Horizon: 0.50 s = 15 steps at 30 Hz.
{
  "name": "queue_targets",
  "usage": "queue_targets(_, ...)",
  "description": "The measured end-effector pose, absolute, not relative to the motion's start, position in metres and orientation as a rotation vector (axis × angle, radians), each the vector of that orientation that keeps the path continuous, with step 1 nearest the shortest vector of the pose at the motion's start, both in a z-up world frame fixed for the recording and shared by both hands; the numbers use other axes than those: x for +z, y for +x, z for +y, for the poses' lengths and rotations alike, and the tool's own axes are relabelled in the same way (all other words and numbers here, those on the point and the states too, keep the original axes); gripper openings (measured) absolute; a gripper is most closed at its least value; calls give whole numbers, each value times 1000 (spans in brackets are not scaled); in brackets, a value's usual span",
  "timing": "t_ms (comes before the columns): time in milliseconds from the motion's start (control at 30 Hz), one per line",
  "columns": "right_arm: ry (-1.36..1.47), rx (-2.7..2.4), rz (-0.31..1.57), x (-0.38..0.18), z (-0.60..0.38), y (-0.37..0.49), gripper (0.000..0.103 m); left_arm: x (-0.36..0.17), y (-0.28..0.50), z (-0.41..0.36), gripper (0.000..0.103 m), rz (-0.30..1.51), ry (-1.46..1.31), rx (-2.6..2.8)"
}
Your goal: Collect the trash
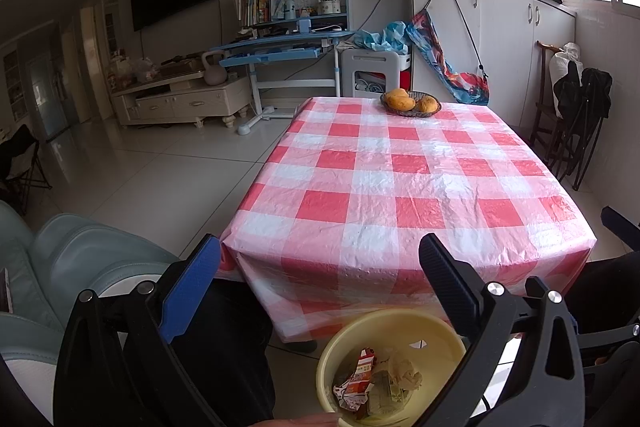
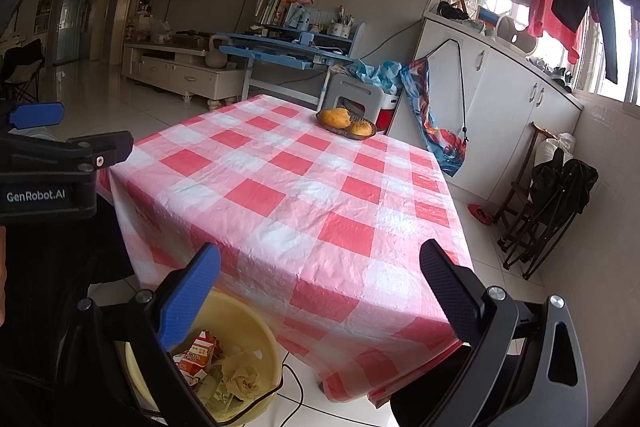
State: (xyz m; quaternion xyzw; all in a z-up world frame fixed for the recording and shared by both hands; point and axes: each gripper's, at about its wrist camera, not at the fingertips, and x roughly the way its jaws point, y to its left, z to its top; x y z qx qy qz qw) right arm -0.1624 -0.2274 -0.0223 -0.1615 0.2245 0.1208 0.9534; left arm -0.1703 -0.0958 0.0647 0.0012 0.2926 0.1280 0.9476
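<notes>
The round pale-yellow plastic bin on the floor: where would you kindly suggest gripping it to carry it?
Grip the round pale-yellow plastic bin by its thin upright rim, coming from above, one finger inside, one outside; the wall looks too wide to span.

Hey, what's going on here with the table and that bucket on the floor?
A person is clearing trash with a handheld tool in each hand. Both the left tool and the right tool are open and hold nothing, raised near the front edge of the table. The yellow bucket on the floor just below that edge already holds crumpled paper and a flattened carton. On the checked tablecloth only a basket of fruit shows, at the far end.
</notes>
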Motion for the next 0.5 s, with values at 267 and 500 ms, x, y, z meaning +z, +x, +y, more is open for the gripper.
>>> queue_targets(267,-326,250,449,-19,-225,-164,95,65,-170,-96,96,596,2,260)
queue_targets(500,-323,253,444,-17,-224,-163,95,64,-170,-96,96,597,4,259)
